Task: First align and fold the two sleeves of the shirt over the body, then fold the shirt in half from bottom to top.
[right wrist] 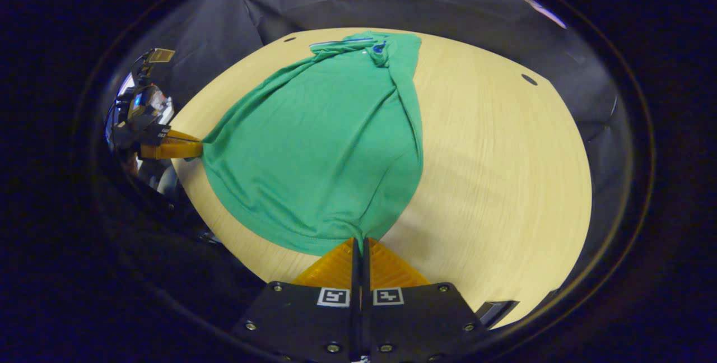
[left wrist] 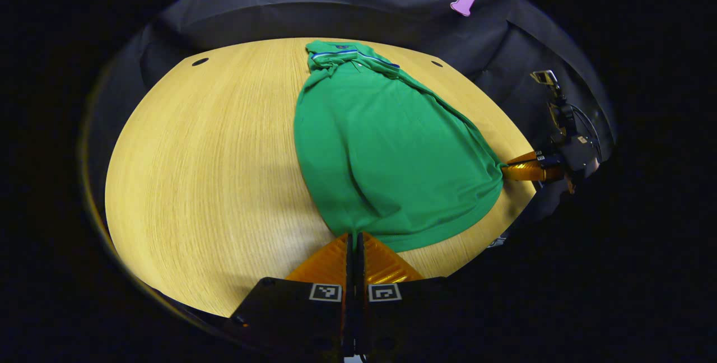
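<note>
green knit, thin and limp — the polo shirt [left wrist: 386,150] lay on the wooden table [left wrist: 213,172] with its collar [left wrist: 336,55] toward the booth wall and its hem toward the person. the sleeves looked already folded in over the body, leaving a long narrow shape with soft ridges running up from the hem. a pale stripe edged the collar, and the cloth had a matte, slightly ribbed look.

the left gripper [left wrist: 355,240] was closed on one bottom corner of the hem, both fingers pressed together with the fabric pinched between them. the right gripper [right wrist: 360,242] was clamped the same way on the other bottom corner; in the left gripper view it appeared at the far right edge of the table, the hem drawn taut toward it.

as a judgement, the shirt would handle light and floppy — no stiffness to carry a fold on its own, so the middle of the hem would likely sag between the two corners when lifted. the corners were the sensible hold, since they keep the edge stretched and straight for the bottom-to-top fold. the fabric seemed unlikely to slip much.

the tabletop was smooth pale wood with fine straight grain, rounded by the lens, with small dark holes [left wrist: 200,62] near its far corners.
</note>
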The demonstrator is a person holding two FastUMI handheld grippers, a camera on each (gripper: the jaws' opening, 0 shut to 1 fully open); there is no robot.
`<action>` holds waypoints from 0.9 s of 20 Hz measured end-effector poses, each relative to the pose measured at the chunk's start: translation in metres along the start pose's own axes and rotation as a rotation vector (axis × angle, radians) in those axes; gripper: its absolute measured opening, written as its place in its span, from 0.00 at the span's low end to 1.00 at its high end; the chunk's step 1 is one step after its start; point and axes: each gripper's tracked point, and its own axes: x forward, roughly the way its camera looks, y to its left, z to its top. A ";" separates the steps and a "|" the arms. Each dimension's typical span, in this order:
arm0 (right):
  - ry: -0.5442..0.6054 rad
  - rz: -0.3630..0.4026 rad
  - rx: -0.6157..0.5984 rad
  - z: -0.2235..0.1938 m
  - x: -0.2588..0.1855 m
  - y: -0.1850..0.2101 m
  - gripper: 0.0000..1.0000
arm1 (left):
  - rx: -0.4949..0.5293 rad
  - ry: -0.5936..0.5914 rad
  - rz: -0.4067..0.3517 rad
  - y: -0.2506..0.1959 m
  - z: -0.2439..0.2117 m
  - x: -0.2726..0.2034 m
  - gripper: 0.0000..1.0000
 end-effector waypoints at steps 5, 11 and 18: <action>-0.060 0.015 -0.018 0.027 -0.019 0.003 0.01 | 0.031 -0.064 -0.034 -0.009 0.034 -0.015 0.03; -0.148 0.018 0.006 0.070 -0.044 -0.007 0.01 | 0.087 -0.163 -0.067 -0.017 0.088 -0.035 0.03; -0.287 0.015 0.024 0.144 -0.079 -0.020 0.01 | 0.106 -0.280 -0.051 -0.006 0.166 -0.051 0.03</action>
